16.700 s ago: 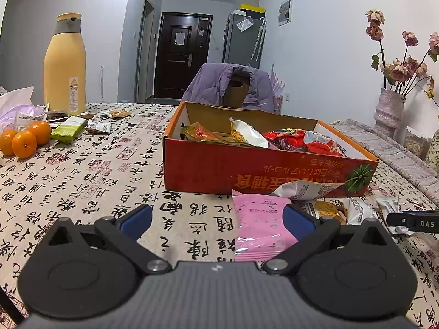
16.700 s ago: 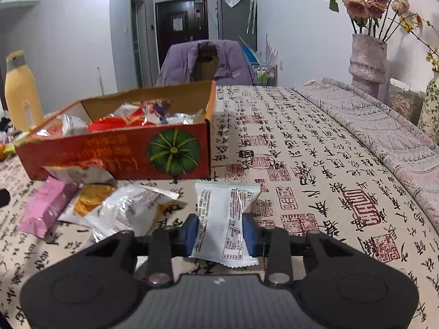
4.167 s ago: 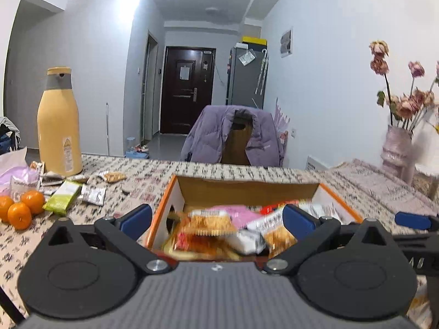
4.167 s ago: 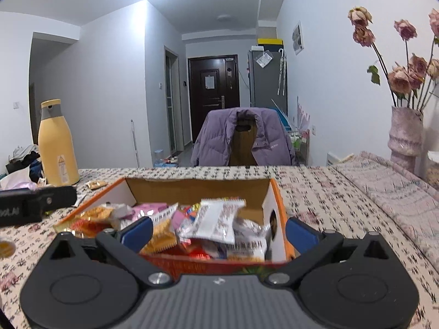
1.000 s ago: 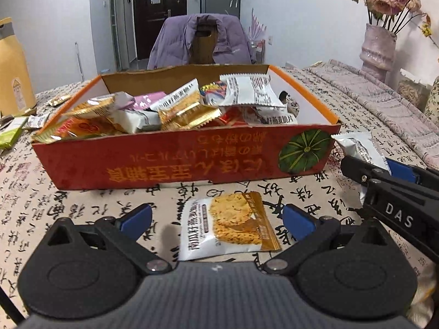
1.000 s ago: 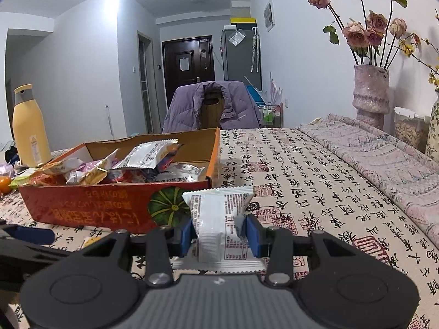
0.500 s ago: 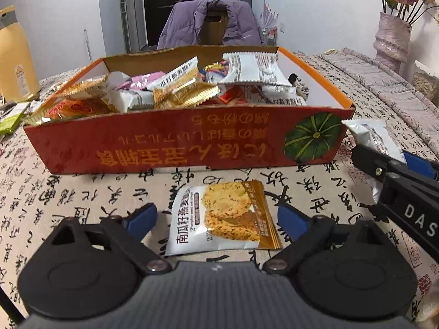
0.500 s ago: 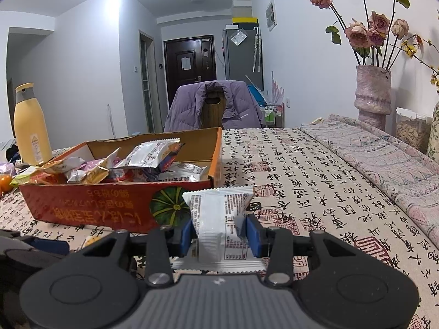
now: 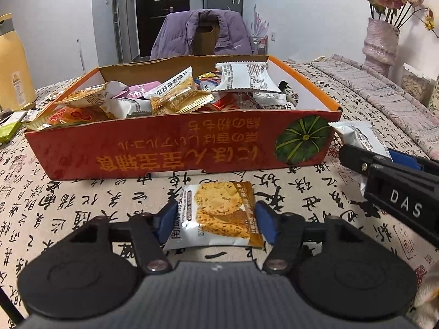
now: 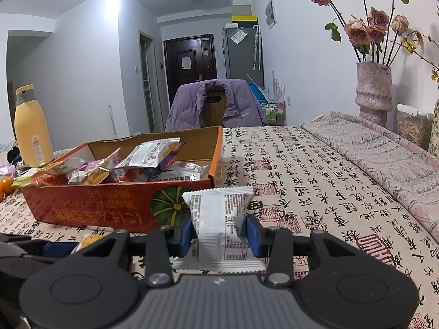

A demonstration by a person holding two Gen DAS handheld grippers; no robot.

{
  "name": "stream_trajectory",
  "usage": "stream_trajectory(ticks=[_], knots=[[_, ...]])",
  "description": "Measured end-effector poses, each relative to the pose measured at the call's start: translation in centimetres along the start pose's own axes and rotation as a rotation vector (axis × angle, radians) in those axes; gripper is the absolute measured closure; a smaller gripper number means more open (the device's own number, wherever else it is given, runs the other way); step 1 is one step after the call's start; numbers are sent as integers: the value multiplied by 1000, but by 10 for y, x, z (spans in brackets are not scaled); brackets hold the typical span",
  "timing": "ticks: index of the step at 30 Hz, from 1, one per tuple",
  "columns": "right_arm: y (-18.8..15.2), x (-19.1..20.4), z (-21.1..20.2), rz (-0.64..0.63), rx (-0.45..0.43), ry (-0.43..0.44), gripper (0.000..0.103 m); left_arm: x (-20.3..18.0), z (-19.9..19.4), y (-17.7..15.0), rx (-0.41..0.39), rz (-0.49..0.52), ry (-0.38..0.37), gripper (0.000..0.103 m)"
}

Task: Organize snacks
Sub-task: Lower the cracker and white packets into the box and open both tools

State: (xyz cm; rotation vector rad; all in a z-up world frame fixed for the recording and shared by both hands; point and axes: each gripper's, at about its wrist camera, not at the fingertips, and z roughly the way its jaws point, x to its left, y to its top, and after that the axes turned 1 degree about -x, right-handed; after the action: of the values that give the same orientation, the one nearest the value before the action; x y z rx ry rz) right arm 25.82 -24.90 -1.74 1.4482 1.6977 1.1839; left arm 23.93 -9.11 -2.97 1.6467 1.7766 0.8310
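Calligraphy-printed cloth covers our table (image 9: pixel 82 205), where the red snack box (image 9: pixel 178 148) sits full. Our left gripper (image 9: pixel 215 220) has just been closing around the oat-crisp packet (image 9: pixel 219 213) lying before the box, its pads at the packet's edges. Our right gripper (image 10: pixel 219 235) pinches a white packet (image 10: pixel 219 219) by the box's corner.

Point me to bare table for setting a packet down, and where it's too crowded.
Free: the tablecloth right of the snack box, up to the folded runner; also the strip left of the biscuit packet, before the box front. Crowded: inside the box, heaped with packets, and its right front corner, where the right gripper holds a white packet.
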Motion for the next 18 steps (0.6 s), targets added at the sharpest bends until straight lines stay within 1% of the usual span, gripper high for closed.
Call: stream_trajectory(ticks=[7,13,18], knots=[[-1,0,-5,4,-15,22,63,10,-10,-3,-14,-3,-7,42],[0,9,-16,-45,-72,35,63,19,-33,-2,-78,7,-9,42],[8,20,-34,-72,-108,64,63,27,-56,5,-153,23,-18,42]])
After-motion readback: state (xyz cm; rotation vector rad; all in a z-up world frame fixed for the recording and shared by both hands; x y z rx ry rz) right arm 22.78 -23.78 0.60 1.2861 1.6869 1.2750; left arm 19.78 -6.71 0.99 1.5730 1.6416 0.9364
